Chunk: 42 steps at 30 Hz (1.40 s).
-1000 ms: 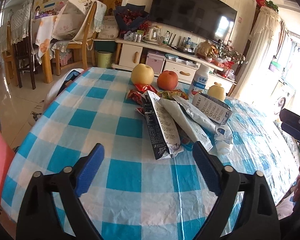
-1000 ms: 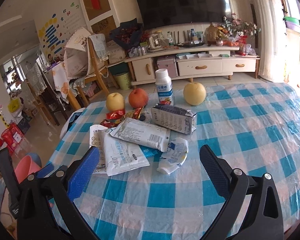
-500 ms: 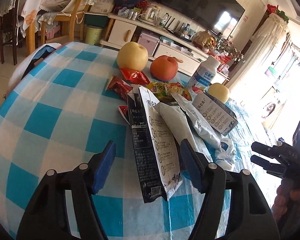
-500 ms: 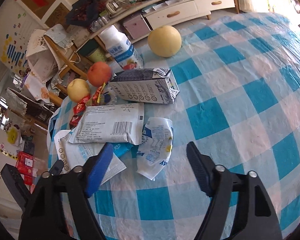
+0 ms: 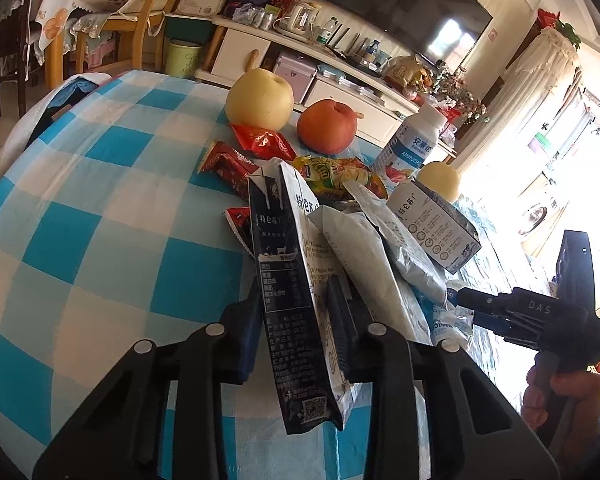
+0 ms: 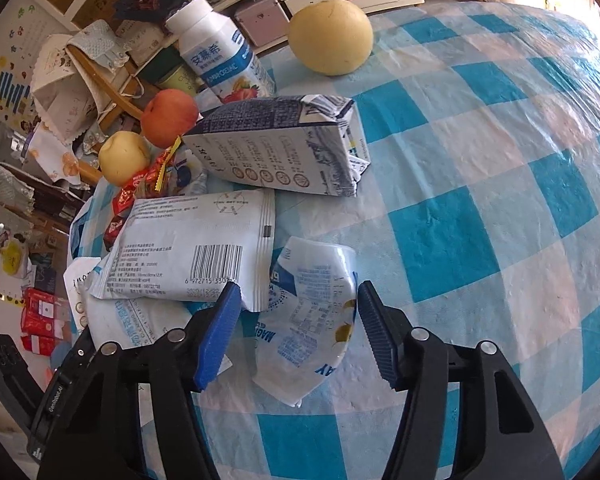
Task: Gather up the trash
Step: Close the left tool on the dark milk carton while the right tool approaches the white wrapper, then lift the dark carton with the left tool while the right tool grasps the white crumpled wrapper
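Note:
A pile of trash lies on the blue-checked tablecloth (image 5: 80, 240). In the left wrist view my left gripper (image 5: 296, 320) is shut on a flattened dark milk carton (image 5: 288, 280), its pads pressing both sides. Beside it lie white pouches (image 5: 372, 268) and a second carton (image 5: 436, 228). In the right wrist view my right gripper (image 6: 296, 320) is open, its fingers astride a crumpled white-and-blue wrapper (image 6: 312, 308). A white barcode pouch (image 6: 192, 252) overlaps its left pad. The second carton (image 6: 284, 148) lies beyond.
Two pears (image 5: 260, 98) (image 6: 330, 36), an apple (image 5: 328, 126) and a yogurt bottle (image 6: 216, 52) stand behind the pile, with red snack wrappers (image 5: 260, 140) between. The right gripper shows at the right in the left wrist view (image 5: 524, 312). Chairs and a TV cabinet stand beyond the table.
Both grippers moved down and forward into the pile. My left gripper closed on the dark carton. My right gripper narrowed around the crumpled wrapper.

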Available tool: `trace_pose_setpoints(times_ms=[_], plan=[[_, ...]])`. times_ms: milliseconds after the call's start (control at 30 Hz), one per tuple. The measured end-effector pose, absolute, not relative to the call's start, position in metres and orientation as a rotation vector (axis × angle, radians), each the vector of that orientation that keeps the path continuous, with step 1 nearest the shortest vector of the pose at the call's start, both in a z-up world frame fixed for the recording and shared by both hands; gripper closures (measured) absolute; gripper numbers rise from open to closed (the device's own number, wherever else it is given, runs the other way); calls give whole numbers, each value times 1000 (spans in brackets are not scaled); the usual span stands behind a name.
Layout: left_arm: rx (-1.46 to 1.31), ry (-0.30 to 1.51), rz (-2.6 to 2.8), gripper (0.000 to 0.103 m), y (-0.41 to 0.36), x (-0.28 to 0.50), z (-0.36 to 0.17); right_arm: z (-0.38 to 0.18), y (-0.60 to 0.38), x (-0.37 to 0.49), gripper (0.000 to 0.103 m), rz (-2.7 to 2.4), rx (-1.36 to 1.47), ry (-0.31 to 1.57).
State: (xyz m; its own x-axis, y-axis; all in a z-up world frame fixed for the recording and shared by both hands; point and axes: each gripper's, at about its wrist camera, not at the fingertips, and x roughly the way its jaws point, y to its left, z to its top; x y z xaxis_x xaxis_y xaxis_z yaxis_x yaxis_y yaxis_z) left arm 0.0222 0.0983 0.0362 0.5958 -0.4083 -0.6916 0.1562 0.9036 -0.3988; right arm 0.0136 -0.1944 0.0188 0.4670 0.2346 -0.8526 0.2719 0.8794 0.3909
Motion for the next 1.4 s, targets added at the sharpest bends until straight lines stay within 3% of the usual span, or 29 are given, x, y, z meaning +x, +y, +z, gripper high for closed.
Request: trace_pose_setpoints(times_ms=[167, 300, 500, 633, 733, 933, 1200, 1400], plan=[[-331, 866, -329, 77, 109, 18, 41, 12, -189, 18, 41, -21, 501, 1131], [-379, 856, -309, 78, 124, 14, 46, 31, -184, 14, 28, -48, 430, 1076], [-439, 835, -276, 78, 150, 8, 55, 64, -140, -1, 26, 158, 311, 998], [-476, 836, -275, 78, 162, 5, 56, 51, -96, 5, 25, 301, 213, 1083], [-499, 833, -277, 78, 170, 2, 58, 42, -79, 11, 16, 308, 147, 1111], [-544, 822, -265, 78, 188, 0, 60, 32, -61, 22, 9, 326, 127, 1122], [-574, 803, -253, 78, 206, -6, 64, 27, -26, 29, 7, 310, -67, 1078], [-587, 782, -245, 78, 217, -12, 68, 23, -36, 40, 5, 301, 0, 1053]])
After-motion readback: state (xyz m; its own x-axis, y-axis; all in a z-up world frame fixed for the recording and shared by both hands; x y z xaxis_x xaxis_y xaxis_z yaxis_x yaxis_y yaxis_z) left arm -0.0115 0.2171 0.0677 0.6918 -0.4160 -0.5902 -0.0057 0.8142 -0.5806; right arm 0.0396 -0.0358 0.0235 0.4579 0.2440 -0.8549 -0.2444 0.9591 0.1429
